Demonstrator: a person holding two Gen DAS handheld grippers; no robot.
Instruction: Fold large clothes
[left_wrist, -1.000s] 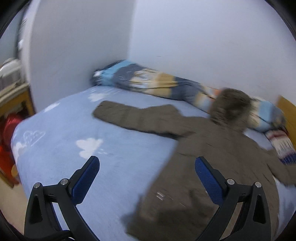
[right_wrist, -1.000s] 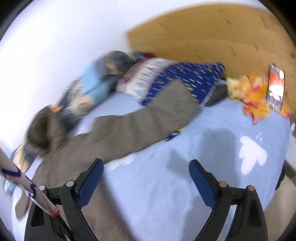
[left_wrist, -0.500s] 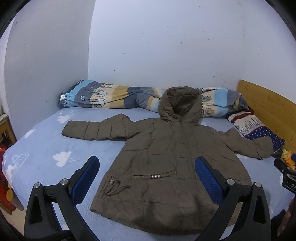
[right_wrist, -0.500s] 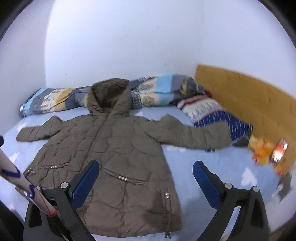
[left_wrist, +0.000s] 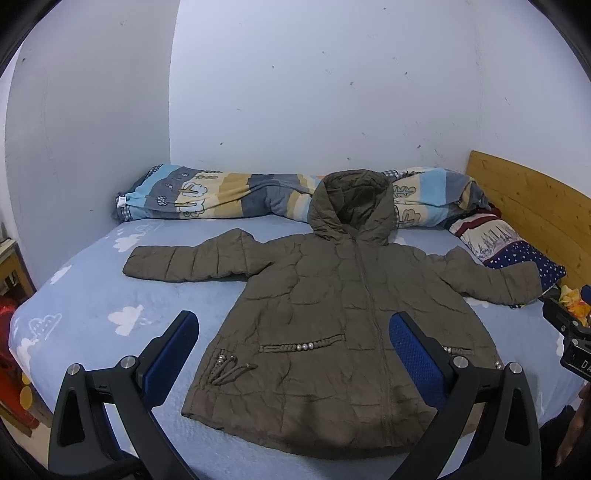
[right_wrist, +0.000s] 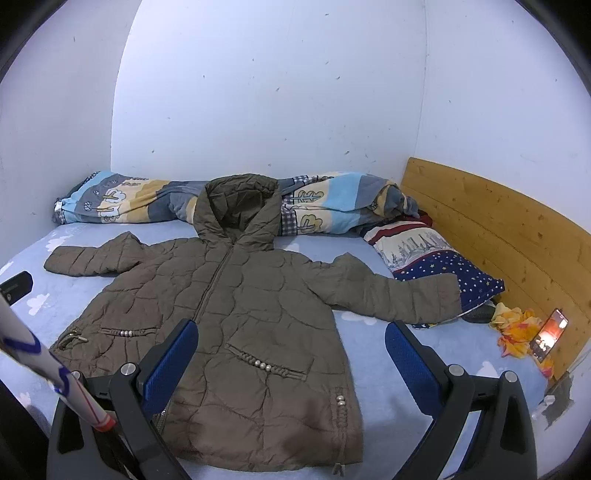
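A brown quilted hooded coat (left_wrist: 332, 295) (right_wrist: 236, 295) lies flat and face up on the blue bed (left_wrist: 92, 314) (right_wrist: 424, 350), zipped, both sleeves spread sideways, hood toward the wall. My left gripper (left_wrist: 293, 325) hovers open in front of the coat's hem with nothing between its blue pads. In the right wrist view my right gripper (right_wrist: 291, 332) is wide open too, above the coat's lower right side and touching nothing. Part of the right gripper (left_wrist: 569, 332) shows at the right edge of the left wrist view.
A rolled patterned quilt (left_wrist: 221, 195) (right_wrist: 332, 206) lies along the far wall. A starred pillow (right_wrist: 436, 258) and a wooden headboard (right_wrist: 498, 229) are on the right, with an orange cloth (right_wrist: 513, 325) and a lit phone (right_wrist: 550, 332). Red items (left_wrist: 7, 332) stand beside the bed's left edge.
Both views swung from blurred side angles to a steady, level look at the whole coat. The grippers pulled back from the bed and have held still over the last half second.
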